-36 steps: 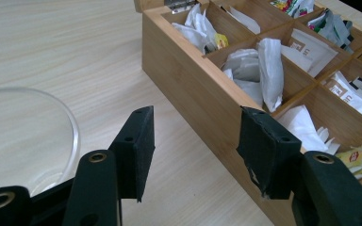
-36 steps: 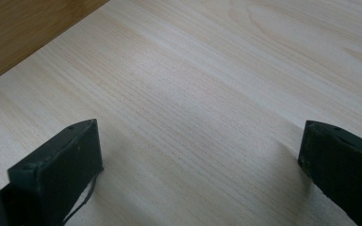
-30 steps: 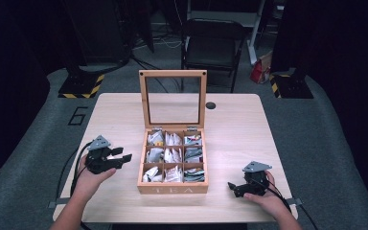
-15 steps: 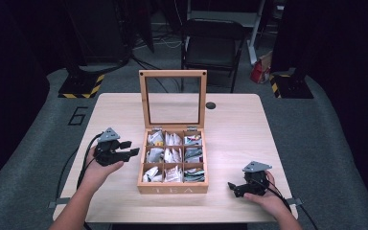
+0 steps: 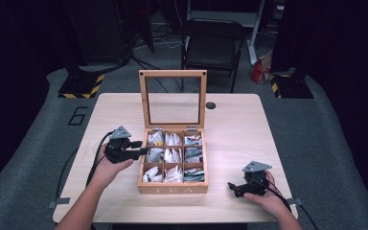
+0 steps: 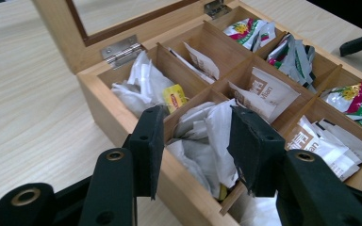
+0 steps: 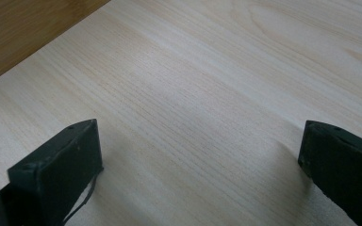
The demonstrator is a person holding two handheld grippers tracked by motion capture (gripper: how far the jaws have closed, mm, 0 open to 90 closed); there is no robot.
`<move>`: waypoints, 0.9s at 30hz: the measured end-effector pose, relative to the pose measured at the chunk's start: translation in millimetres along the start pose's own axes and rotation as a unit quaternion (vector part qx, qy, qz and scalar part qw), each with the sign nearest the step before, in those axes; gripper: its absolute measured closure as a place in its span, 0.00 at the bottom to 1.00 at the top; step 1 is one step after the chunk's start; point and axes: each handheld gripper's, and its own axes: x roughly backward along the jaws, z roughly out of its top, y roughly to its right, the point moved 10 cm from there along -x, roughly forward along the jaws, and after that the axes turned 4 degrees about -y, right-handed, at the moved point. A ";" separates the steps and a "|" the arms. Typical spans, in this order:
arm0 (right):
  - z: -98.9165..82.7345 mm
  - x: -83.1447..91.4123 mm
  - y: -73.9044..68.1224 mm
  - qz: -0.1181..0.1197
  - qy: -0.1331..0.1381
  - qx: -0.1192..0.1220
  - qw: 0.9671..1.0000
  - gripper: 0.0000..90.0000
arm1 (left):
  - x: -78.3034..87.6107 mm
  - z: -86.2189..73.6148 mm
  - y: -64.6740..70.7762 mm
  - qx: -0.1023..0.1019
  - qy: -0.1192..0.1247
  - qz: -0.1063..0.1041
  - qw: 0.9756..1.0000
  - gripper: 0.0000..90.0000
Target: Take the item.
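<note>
A wooden tea box [image 5: 172, 188] stands mid-table with its glass lid [image 5: 172, 98] upright; its compartments hold tea bags. My left gripper [image 5: 143, 151] reaches over the box's left wall. In the left gripper view its jaws [image 6: 195, 117] hang above the middle-left compartment, straddling crumpled white tea bags [image 6: 202, 136]. They have just been closing, and the pads stand apart from the bags, so it is open. A yellow-tagged bag [image 6: 175, 99] lies in the compartment behind. My right gripper [image 5: 235, 188] rests on the table right of the box, open wide over bare wood [image 7: 198, 132].
A small black round disc [image 5: 211, 105] sits on the table behind the box at the right. A black chair [image 5: 211, 48] stands beyond the far edge. Cables trail from both grippers off the near edge. The box's wall [image 7: 19, 28] lies ahead of the right gripper.
My left gripper has moved right, from the open table to over the box's left wall, and its jaws have narrowed. The right hand has stayed put.
</note>
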 end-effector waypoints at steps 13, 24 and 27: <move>0.3 -0.2 0.5 0.002 0.000 0.006 1.000 0.00 | -24.2 8.0 12.6 0.013 -0.009 -0.024 1.000 0.68; 0.3 -0.2 0.5 0.002 0.000 0.006 1.000 0.00 | -31.9 7.7 15.1 0.020 -0.019 -0.037 0.999 0.76; 0.3 -0.2 0.4 0.003 0.000 0.006 1.000 0.00 | -32.0 6.3 16.4 0.011 -0.025 -0.037 0.999 0.79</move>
